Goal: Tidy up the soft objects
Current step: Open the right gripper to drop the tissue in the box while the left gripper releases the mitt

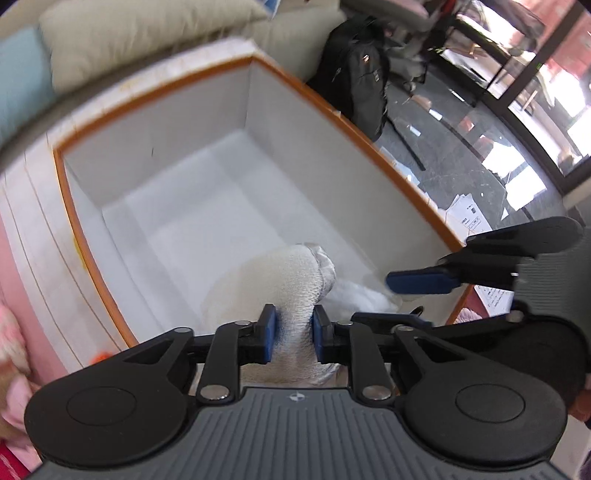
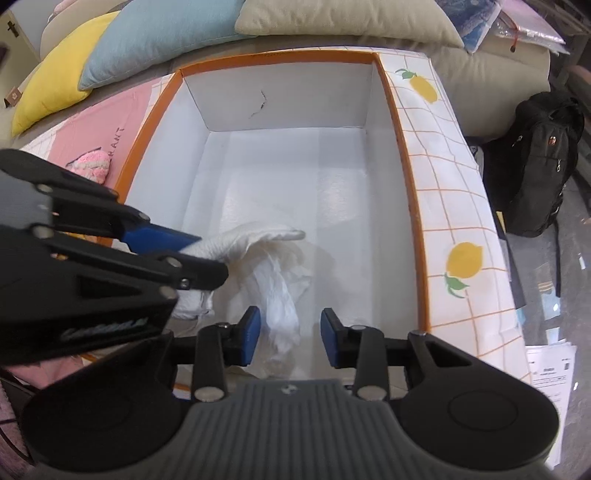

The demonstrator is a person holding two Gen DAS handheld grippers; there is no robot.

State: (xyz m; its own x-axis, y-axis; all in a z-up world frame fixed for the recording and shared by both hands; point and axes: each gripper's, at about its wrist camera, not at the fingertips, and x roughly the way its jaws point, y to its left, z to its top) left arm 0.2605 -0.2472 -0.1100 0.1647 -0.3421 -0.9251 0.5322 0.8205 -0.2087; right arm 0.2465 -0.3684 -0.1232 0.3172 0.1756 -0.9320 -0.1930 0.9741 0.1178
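1. Left gripper (image 1: 291, 334): blue pads closed against both sides of a cream towel (image 1: 295, 288), the cloth pinched into a narrow neck between them. Judged a carrying grip, tight enough that the loose bulk hangs forward without slipping.

2. Right gripper (image 2: 288, 336): jaws apart, nothing clamped. A thin white cloth (image 2: 280, 295) trails down between the open pads without either pad pressing it; cannot tell whether it brushes one. Probably just let go, or about to be taken.

3. Both cloths low inside the storage box (image 2: 410, 229), bunched at its near end, touching each other; from the right wrist view the towel drapes over the thin cloth. Whether the towel rests on the floor of the box or hangs just above it is unclear.

4. Box itself: white inside, orange rim, lemon-and-grid print on the outer wall, otherwise bare within, so plenty of room for spreading or stacking.

5. Further out: pink fluffy item (image 2: 92, 164) on a pink mat left of the box, likely next for sorting; yellow, blue and beige cushions (image 2: 155, 33) behind; black backpack (image 2: 535, 158) on the floor at right.
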